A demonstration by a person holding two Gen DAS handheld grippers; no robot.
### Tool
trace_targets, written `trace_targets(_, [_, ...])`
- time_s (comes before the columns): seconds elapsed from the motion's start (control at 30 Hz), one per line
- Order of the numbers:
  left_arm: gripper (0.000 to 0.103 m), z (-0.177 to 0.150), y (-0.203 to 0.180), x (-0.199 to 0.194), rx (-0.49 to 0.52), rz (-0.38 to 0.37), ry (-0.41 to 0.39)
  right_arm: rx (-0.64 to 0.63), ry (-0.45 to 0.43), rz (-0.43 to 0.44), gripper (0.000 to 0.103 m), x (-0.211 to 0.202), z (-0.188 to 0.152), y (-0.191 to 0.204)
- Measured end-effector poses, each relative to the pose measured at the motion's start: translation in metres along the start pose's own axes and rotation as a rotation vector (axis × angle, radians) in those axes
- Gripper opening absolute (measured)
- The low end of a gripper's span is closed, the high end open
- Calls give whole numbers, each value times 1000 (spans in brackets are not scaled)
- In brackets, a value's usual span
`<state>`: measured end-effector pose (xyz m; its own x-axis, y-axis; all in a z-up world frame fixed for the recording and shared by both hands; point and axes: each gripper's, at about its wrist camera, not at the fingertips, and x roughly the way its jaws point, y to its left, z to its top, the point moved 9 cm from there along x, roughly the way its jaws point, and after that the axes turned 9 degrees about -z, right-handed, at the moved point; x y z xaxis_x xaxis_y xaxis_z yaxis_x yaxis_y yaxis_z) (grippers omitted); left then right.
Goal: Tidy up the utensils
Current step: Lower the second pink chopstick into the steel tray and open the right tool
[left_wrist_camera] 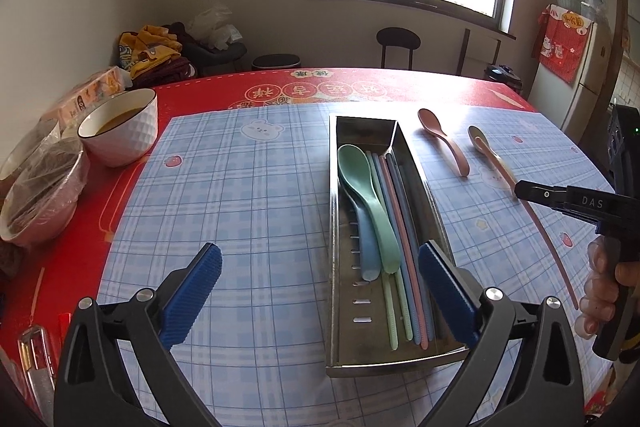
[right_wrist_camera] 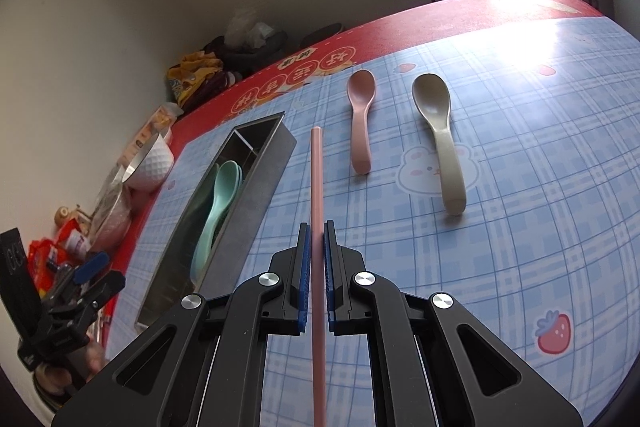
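A long metal tray lies lengthwise on the blue plaid mat. In it are a green spoon on top of a blue spoon, and several pastel chopsticks beside them. My left gripper stands wide open over the tray's near end, with nothing held. To the right of the tray, my right gripper is shut on a pink chopstick that points along the tray's side. A pink spoon and a beige spoon lie on the mat further right.
A white bowl of brown liquid and film-covered bowls crowd the table's left edge, with packets behind them. A red tablecloth borders the mat. A black stool stands beyond the far edge.
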<state>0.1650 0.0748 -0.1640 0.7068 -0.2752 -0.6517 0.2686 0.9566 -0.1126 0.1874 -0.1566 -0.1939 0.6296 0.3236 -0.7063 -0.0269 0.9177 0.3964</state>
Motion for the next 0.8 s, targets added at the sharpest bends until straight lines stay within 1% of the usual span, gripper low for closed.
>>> trace_targets(0.1, [96,-1,7,-6,1,6,-17,11,2,3,6,-1,0,12])
trace_targets(0.3, [97,-4,21,-21,-3,12,-63,11,8,-21,6,-2,2,36])
trace_targets(0.53, [97,-10,29,-21,-16,-2,-72,38,39,-27,6,10,7,59])
trace_targets(0.63, [97,-13,33,-20,-28,-9,-73,69,63,-16,6,19,9,69])
trace_targets(0.8, [97,-18,41,-21,-53,-17,-76,156,104,0,6,35,14,81])
